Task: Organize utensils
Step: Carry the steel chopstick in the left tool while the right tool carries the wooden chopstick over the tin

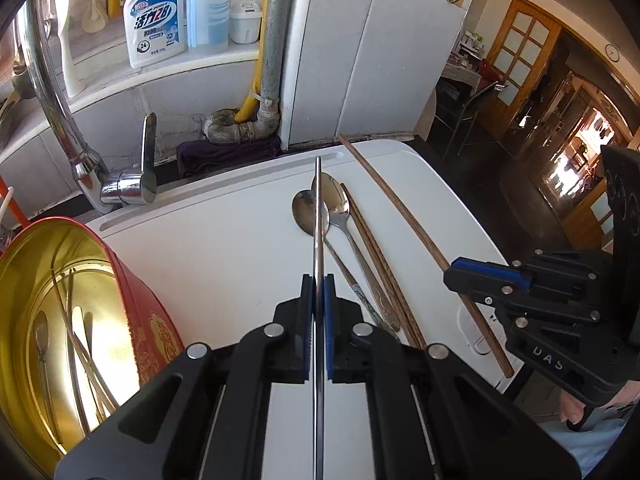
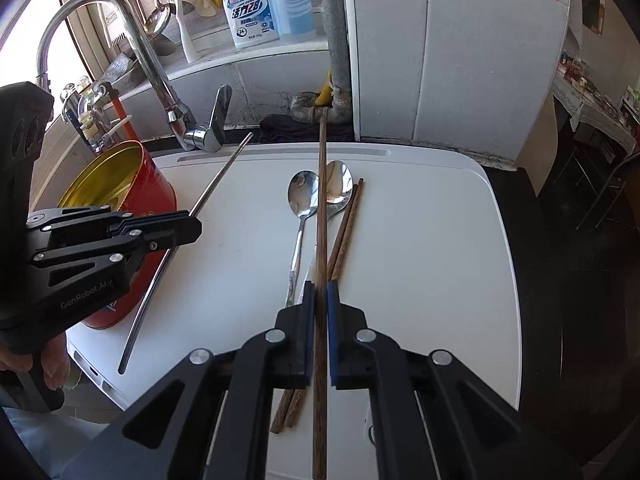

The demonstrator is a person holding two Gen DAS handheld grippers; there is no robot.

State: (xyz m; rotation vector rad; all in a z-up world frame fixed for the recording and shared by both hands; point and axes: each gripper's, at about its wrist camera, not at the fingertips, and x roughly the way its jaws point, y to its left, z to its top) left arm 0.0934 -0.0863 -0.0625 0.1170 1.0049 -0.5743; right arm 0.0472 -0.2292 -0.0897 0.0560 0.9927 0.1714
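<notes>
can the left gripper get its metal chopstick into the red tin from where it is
Probably yes: the left gripper is shut on the metal chopstick beside the red tin, whose open top nothing covers.

Sunlit kitchen, wooden glazed door (image 1: pixel 520 52) beyond

1. My left gripper (image 1: pixel 319 280) points steeply down, its blue-padded jaws pinched nearly together on a thin metal chopstick (image 1: pixel 318 216).
2. My right gripper (image 2: pixel 320 286) tilts down alike, its jaws clamped on a wooden chopstick (image 2: pixel 321 200).
3. Fingers (image 1: pixel 574 412) of my right hand curl around that gripper's handle.
</notes>
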